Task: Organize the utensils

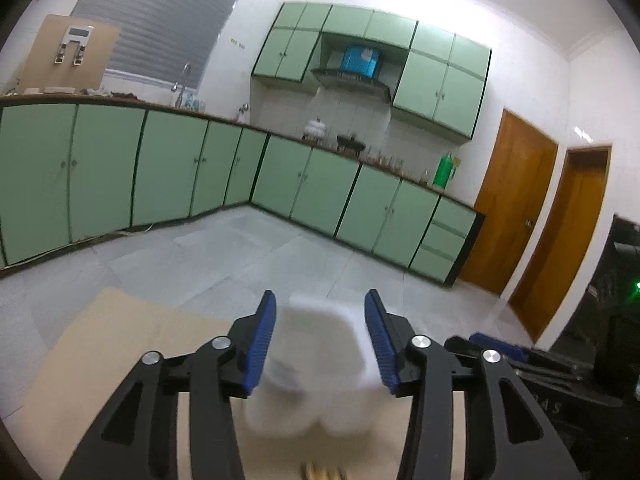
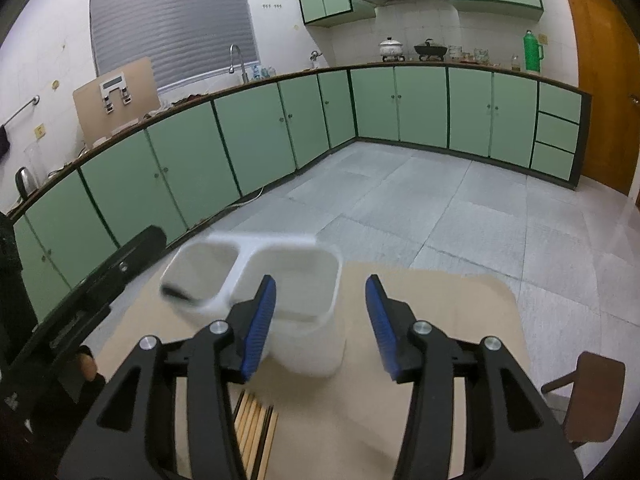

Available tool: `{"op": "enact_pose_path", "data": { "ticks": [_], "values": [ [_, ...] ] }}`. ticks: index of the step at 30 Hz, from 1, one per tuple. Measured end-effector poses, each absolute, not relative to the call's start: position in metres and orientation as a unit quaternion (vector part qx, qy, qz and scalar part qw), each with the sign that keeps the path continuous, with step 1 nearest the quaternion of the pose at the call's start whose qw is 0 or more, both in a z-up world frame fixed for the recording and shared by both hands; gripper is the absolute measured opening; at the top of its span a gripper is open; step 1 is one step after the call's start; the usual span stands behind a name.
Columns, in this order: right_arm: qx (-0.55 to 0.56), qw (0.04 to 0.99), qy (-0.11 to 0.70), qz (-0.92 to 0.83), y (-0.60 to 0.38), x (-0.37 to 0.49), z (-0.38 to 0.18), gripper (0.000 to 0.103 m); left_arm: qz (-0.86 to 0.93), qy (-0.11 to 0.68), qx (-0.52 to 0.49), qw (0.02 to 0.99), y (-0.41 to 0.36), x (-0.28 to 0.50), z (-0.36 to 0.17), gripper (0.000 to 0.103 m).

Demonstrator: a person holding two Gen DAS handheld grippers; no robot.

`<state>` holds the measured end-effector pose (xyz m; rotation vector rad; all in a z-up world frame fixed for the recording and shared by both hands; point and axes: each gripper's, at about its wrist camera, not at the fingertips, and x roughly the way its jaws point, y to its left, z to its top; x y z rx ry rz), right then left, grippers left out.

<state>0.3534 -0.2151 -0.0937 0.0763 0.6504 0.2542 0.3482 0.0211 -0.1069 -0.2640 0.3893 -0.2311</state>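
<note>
Okay, both grippers, left (image 1: pixel 320 322) and right (image 2: pixel 320 306), have fingers apart, holding nothing. White two-compartment holder (image 2: pixel 280 280) stands on the tan table (image 2: pixel 460 320); chopsticks (image 2: pixel 256 432) lie near me. I'd dip the right one, pinch mid-bundle, keeping level.

Left gripper (image 1: pixel 320 322) agape, right gripper (image 2: pixel 320 308) agape

Green cabinets (image 2: pixel 248 128), a green thermos (image 2: pixel 533 51) and a wooden door (image 1: pixel 508 200).
</note>
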Motion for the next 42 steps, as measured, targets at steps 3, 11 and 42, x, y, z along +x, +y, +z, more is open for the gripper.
{"op": "enact_pose_path", "data": {
  "ticks": [3, 11, 42],
  "values": [
    [0.032, 0.935, 0.329, 0.126, -0.213, 0.328, -0.103, 0.052, -0.104, 0.219, -0.125, 0.962, 0.025, 0.315, -0.116, 0.052],
    [0.032, 0.911, 0.392, 0.122, -0.211, 0.239, -0.149, 0.054, -0.090, 0.320, -0.091, 0.939, 0.023, 0.241, -0.159, 0.057],
    [0.001, 0.886, 0.446, 0.126, -0.188, 0.125, -0.198, 0.044, -0.082, 0.411, -0.003, 0.908, 0.012, 0.141, -0.214, 0.066]
  ]
}}
